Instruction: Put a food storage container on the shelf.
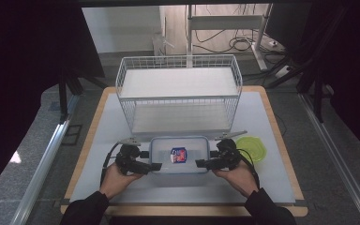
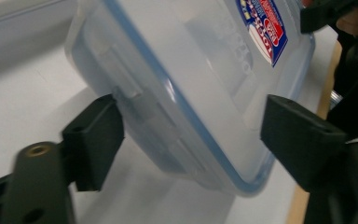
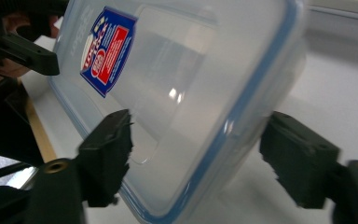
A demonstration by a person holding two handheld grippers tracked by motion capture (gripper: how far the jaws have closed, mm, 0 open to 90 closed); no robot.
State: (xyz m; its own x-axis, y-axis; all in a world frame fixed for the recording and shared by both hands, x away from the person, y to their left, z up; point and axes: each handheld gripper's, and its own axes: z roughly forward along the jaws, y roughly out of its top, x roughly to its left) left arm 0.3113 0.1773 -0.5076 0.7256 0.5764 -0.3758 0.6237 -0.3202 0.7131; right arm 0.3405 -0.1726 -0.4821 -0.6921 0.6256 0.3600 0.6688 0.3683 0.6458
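A clear plastic container [image 1: 192,151] with a blue-rimmed lid and a red and blue label lies on the white mat near the front edge. My left gripper [image 1: 155,166] reaches in at its left end. In the left gripper view, my left gripper [image 2: 193,135] has one jaw against the side latch and the other over the lid of the container [image 2: 205,70]. My right gripper [image 1: 199,163] meets the right end. In the right gripper view, my right gripper [image 3: 203,156] has the corner of the container [image 3: 191,84] between its jaws, both touching it.
A white wire basket shelf [image 1: 178,93] stands directly behind the container. A green bowl [image 1: 251,147] sits close to my right hand. The white mat [image 1: 108,140] lies on a wood-edged table, with bare mat to the left of the shelf.
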